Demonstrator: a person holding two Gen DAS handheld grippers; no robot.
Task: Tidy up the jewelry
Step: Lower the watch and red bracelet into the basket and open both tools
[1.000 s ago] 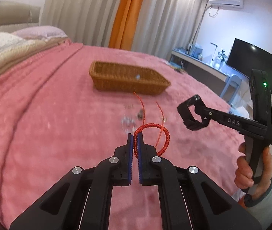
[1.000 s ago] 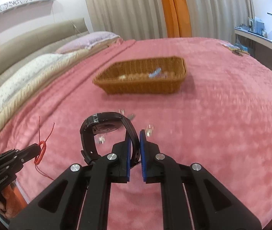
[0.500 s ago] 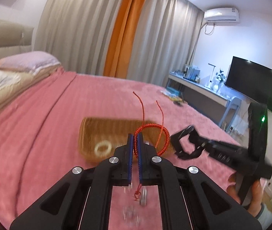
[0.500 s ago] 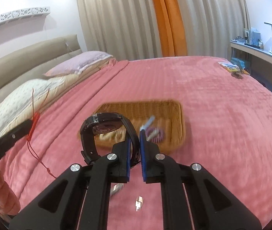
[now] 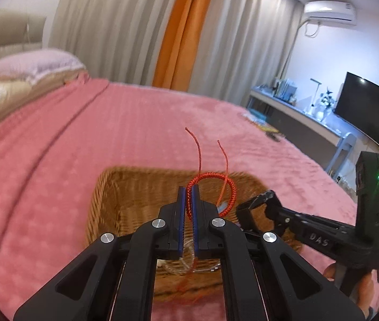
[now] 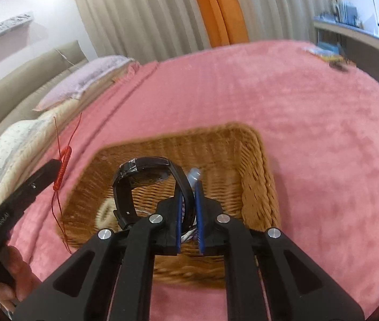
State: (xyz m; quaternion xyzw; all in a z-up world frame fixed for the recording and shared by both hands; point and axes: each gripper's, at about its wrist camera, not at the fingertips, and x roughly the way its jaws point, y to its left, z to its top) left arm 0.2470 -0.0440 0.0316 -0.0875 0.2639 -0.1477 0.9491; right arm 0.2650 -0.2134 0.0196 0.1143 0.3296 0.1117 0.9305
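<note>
My left gripper [image 5: 188, 191] is shut on a red braided cord bracelet [image 5: 224, 184] and holds it over the wicker basket [image 5: 109, 203]; it also shows in the right wrist view [image 6: 62, 167]. My right gripper [image 6: 188, 187] is shut on the strap of a black wristwatch [image 6: 146, 172] and holds it above the same basket [image 6: 256, 176]. The right gripper also shows in the left wrist view [image 5: 259, 204]. Pale jewelry lies in the basket, mostly hidden behind the fingers.
The basket sits on a pink bedspread [image 5: 69, 147]. Pillows [image 5: 31, 62] lie at the head of the bed on the left. A desk and a TV [image 5: 368, 112] stand along the right wall. Small items [image 6: 333, 58] lie near the bed's far right edge.
Both grippers have moved forward from over the loose items on the bedspread to above the basket, carrying the bracelet and the watch. The basket now lies directly under the fingertips.
</note>
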